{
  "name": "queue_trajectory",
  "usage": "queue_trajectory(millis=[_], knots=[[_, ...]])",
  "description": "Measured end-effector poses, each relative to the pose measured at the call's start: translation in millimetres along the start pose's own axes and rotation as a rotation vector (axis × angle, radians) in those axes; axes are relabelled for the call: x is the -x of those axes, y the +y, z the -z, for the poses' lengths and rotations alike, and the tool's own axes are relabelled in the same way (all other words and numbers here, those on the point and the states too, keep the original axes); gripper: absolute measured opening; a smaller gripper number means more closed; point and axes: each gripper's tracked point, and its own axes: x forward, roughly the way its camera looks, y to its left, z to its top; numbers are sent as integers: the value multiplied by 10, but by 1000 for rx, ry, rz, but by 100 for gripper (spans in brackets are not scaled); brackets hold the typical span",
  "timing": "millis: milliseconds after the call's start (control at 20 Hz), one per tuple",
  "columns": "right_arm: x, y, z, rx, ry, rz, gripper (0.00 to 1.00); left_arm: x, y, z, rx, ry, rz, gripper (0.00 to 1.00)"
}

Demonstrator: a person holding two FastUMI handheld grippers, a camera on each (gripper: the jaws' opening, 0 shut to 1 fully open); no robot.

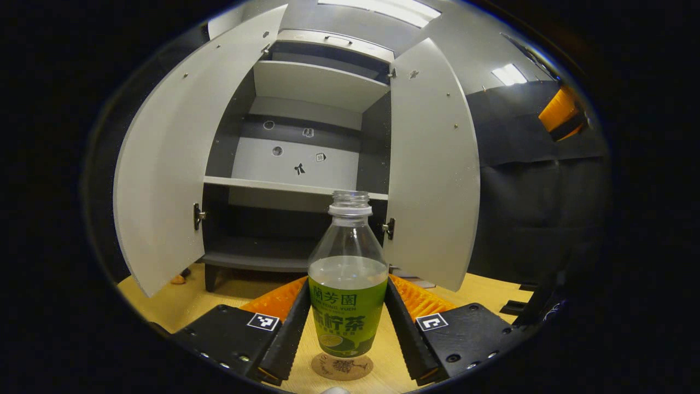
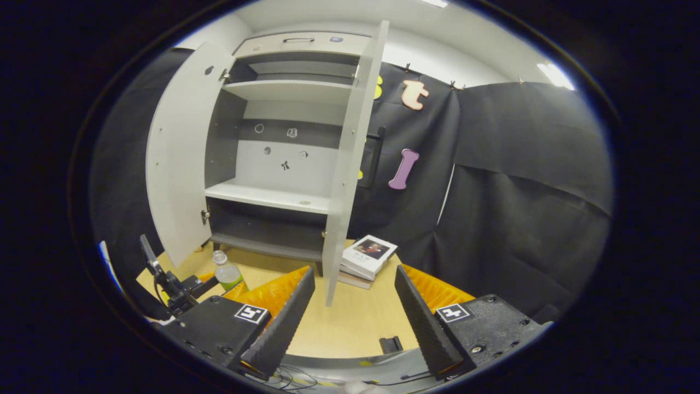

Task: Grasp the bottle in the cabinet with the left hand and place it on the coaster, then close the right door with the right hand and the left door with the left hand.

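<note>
Indoors, wooden table (image 1: 164, 306), left gripper (image 1: 348, 328) clamped on bottle (image 1: 348, 284), right gripper (image 2: 354, 323) apart.

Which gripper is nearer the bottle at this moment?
Left. The left gripper has the bottle between its fingers, over the coaster. The right gripper sits farther off, open, facing the right door.

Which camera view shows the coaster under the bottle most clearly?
The left gripper view. There the coaster lies on the table right below the bottle, between the left gripper's fingers, with its round edge visible. In the right gripper view the bottle is small and far, and I cannot make out the coaster.
</note>
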Motion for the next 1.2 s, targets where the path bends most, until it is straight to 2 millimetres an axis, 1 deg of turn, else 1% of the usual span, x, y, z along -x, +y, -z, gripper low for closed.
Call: queue_trajectory(millis=[50,100,200,350,400,450,500,550,600,700,750,800,850,950,1050,1200], knots=[[0,9,32,5,10,-2,97,21,-1,132,-3,19,1,80],[4,24,50,10,17,-4,97,42,8,229,-13,24,-1,76],[9,51,80,22,27,-8,97,0,-16,362,-18,34,9,76],[7,93,133,39,43,-15,97,-35,14,558,-23,59,3,76],[8,103,140,37,46,-18,97,-45,24,597,-25,65,1,80],[12,113,158,37,50,-21,97,-39,39,634,-28,72,-2,80],[18,118,173,37,54,-24,97,-21,37,598,-32,52,2,76],[18,116,174,34,55,-25,97,-22,12,627,-32,64,7,76],[26,112,181,32,56,-25,97,-23,6,636,-30,70,8,76],[33,103,175,23,52,-25,97,1,46,604,-32,77,-11,79],[35,100,173,20,49,-26,97,22,14,565,-29,73,-3,94],[43,95,175,16,47,-28,97,19,8,495,-36,66,-3,98],[48,82,189,8,47,-27,97,15,21,415,-51,58,-8,97],[70,60,188,-5,40,-23,97,17,19,196,-74,33,-13,97],[87,33,166,-21,25,-21,97,25,7,-119,-81,-8,-21,97],[102,-19,59,-46,-15,-14,97,83,45,-660,-84,-67,-52,97]])
